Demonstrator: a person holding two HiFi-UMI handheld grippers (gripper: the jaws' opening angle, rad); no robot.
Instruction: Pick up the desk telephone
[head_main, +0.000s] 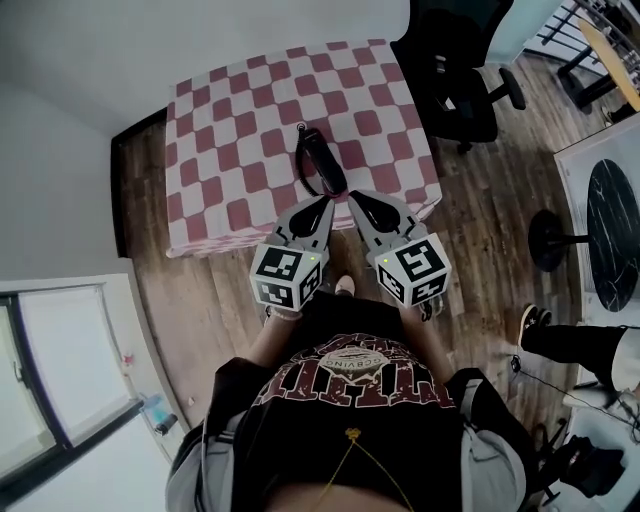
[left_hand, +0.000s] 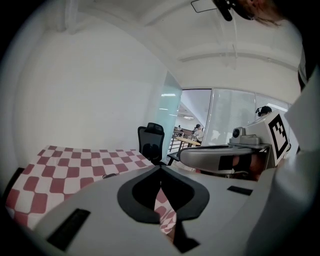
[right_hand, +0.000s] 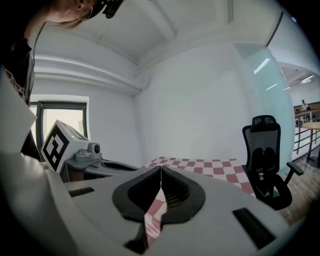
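The desk telephone (head_main: 318, 160) is a dark, narrow thing with a looped cord, lying on the red-and-white checked tablecloth (head_main: 240, 140) near the table's front edge. In the left gripper view it is a small dark shape (left_hand: 111, 175) on the cloth. My left gripper (head_main: 325, 204) (left_hand: 160, 170) and right gripper (head_main: 353, 198) (right_hand: 160, 170) hover side by side just short of the phone, at the table's front edge. Both point toward it, jaws shut with nothing between them. In the right gripper view the phone is hidden behind the jaws.
A black office chair (head_main: 455, 70) (left_hand: 151, 142) (right_hand: 267, 160) stands off the table's far right corner. White walls border the table's back and left sides. A dark round table (head_main: 612, 235) and another person's leg and shoe (head_main: 575, 340) are at the right.
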